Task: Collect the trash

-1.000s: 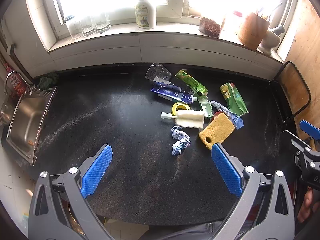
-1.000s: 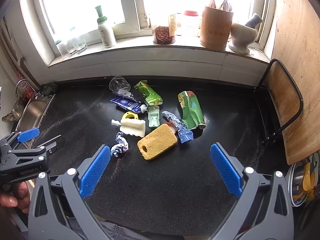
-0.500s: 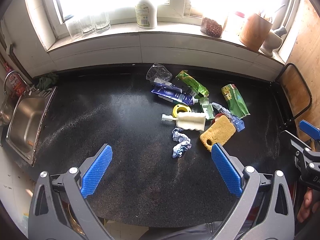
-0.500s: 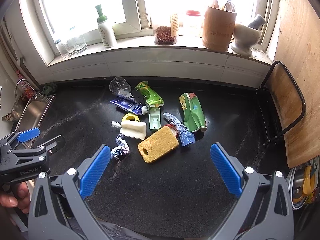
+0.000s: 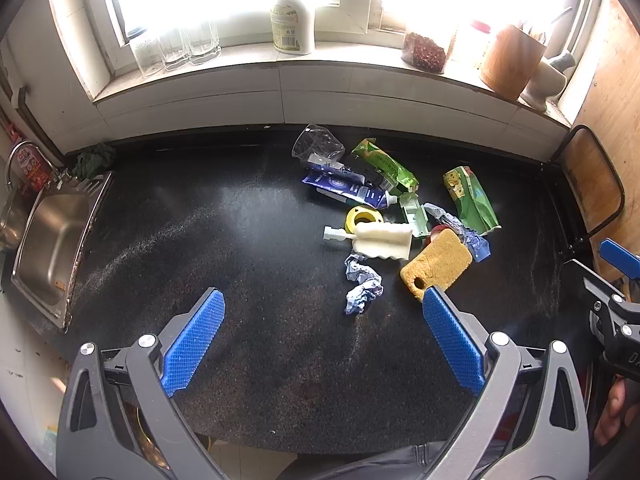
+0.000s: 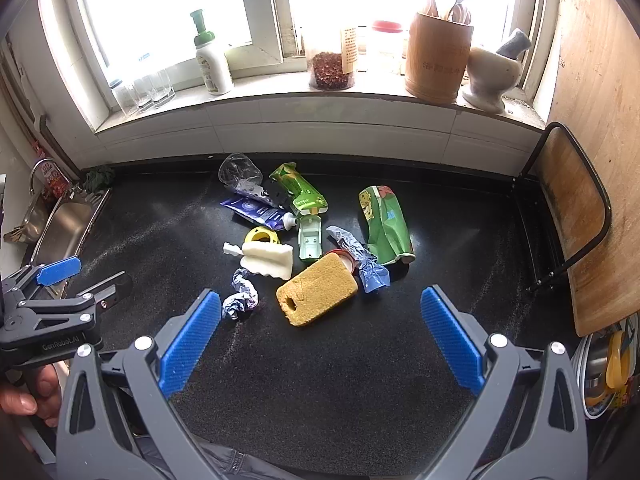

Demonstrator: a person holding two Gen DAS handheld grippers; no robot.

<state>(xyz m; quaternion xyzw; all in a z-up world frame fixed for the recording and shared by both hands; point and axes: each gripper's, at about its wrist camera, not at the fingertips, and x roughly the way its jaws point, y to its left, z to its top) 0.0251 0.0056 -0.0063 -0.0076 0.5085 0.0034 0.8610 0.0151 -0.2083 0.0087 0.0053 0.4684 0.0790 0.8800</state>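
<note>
A heap of trash lies on the black counter (image 5: pixel 240 240): a yellow sponge (image 5: pixel 436 264) (image 6: pixel 316 294), a white sponge brush (image 5: pixel 380 240) (image 6: pixel 266 260), a crumpled blue wrapper (image 5: pixel 362 286) (image 6: pixel 240 294), a blue tube (image 5: pixel 348 188) (image 6: pixel 260 210), green packets (image 5: pixel 472 198) (image 6: pixel 386 228), a yellow ring (image 5: pixel 362 216) and a clear plastic cup (image 5: pixel 318 146). My left gripper (image 5: pixel 322 338) is open, low over the counter's front, short of the pile. My right gripper (image 6: pixel 320 336) is open too, its left pad beside the crumpled wrapper. Neither holds anything.
A steel sink (image 5: pixel 52 236) sits at the left end. The windowsill holds glasses (image 5: pixel 176 46), a soap bottle (image 5: pixel 292 20), a jar (image 5: pixel 424 48), a wooden utensil pot (image 6: pixel 438 56) and a mortar (image 6: pixel 492 76). A cutting board in a rack (image 6: pixel 576 208) stands at right.
Both grippers have drifted slightly; the pile sits a touch lower and further right in both views. Both jaws stay open, and no trash has moved.
</note>
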